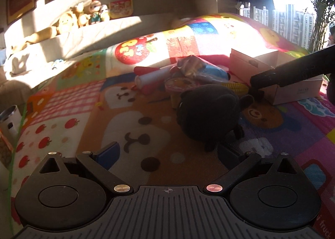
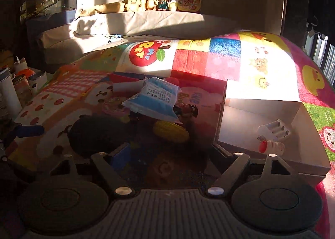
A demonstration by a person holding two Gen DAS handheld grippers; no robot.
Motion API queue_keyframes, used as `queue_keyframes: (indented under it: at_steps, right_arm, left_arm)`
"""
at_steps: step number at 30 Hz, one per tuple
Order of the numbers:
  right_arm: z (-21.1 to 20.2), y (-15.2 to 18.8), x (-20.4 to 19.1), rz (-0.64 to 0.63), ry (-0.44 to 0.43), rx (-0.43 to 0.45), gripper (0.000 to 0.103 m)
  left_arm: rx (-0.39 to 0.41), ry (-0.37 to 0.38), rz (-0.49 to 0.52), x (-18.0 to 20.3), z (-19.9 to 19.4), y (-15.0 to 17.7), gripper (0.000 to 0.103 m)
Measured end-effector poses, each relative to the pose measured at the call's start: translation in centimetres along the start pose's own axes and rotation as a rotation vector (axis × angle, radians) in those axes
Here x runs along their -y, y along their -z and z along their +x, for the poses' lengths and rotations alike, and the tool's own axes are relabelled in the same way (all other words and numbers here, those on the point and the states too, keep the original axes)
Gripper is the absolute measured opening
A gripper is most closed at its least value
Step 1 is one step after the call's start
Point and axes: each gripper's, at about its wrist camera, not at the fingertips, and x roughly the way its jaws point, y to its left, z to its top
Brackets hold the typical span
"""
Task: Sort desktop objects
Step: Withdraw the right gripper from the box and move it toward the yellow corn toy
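A pile of objects lies on a colourful play mat point(image 1: 129, 134). A black plush toy point(image 1: 207, 113) lies just ahead of my left gripper point(image 1: 167, 153), which stands open over the mat with nothing between its blue pads. Behind the plush lie a red and white roll point(image 1: 150, 80), a blue packet point(image 2: 155, 99), a pink round tin point(image 1: 182, 85) and a yellow corn toy point(image 2: 170, 132). My right gripper point(image 2: 171, 155) is open just short of the corn, holding nothing. The open white box point(image 2: 236, 132) at right holds a white battery charger point(image 2: 274, 130) and a small red-capped bottle point(image 2: 272, 147).
A pale sofa point(image 2: 146, 23) with stuffed toys point(image 2: 150, 0) along its back stands beyond the mat. Jars and cups point(image 2: 23, 88) crowd the mat's left edge. One of the right gripper's fingers point(image 1: 293, 71) crosses in front of the box in the left wrist view.
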Motion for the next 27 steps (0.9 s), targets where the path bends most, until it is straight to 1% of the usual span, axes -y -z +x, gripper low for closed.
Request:
queue_keyframes:
  at_steps: [3, 5, 8, 9, 11, 14, 17, 18, 19, 20, 22, 23, 25, 27]
  right_arm:
    - [1.9, -2.1, -0.4, 0.011, 0.03, -0.01, 0.075]
    - [4.0, -3.2, -0.8, -0.005, 0.063, -0.039, 0.075]
    - [7.5, -3.8, -1.4, -0.051, 0.129, -0.087, 0.075]
    - [8.4, -3.8, -1.5, -0.059, 0.136, -0.102, 0.075]
    - [9.9, -3.9, -1.2, -0.037, 0.122, -0.123, 0.074]
    - [10.6, -4.3, -0.5, 0.008, 0.099, -0.154, 0.072]
    - [9.9, -3.9, -0.8, -0.027, 0.069, -0.162, 0.064]
    - [9.6, -3.7, -0.8, -0.029, 0.038, -0.181, 0.053]
    - [9.3, -3.5, -0.8, -0.018, 0.014, -0.199, 0.047]
    - [9.0, -3.2, -0.8, -0.013, 0.001, -0.209, 0.044]
    - [8.5, -2.8, -0.6, 0.004, -0.036, -0.235, 0.033]
    - [8.2, -2.4, -0.3, 0.026, -0.068, -0.262, 0.028]
    - [7.6, -1.4, 0.0, 0.037, -0.087, -0.295, 0.027]
    - [6.2, -0.2, 0.0, 0.008, -0.065, -0.277, 0.026]
  left_arm:
    - [0.004, 0.012, -0.013, 0.0, 0.1, 0.0, 0.102]
    - [0.005, 0.007, -0.011, 0.1, 0.1, 0.1, 0.102]
    - [0.021, 0.006, -0.002, 0.3, -0.2, 0.2, 0.103]
    - [0.026, 0.006, 0.003, 0.4, -0.3, 0.3, 0.103]
    - [0.036, 0.011, 0.009, 0.5, -0.4, 0.4, 0.103]
    - [0.033, 0.022, -0.001, 0.5, -0.3, 0.4, 0.103]
    - [0.026, 0.028, -0.025, 0.2, -0.2, 0.4, 0.103]
    - [0.023, 0.029, -0.03, 0.1, -0.1, 0.4, 0.103]
    - [0.022, 0.029, -0.033, 0.0, -0.1, 0.4, 0.103]
    - [0.021, 0.028, -0.035, 0.0, -0.1, 0.4, 0.103]
    - [0.02, 0.025, -0.033, 0.1, -0.1, 0.4, 0.103]
    - [0.02, 0.024, -0.031, 0.1, -0.1, 0.4, 0.103]
    - [0.018, 0.023, -0.027, 0.2, -0.2, 0.4, 0.103]
    - [0.016, 0.025, -0.025, 0.2, -0.1, 0.4, 0.103]
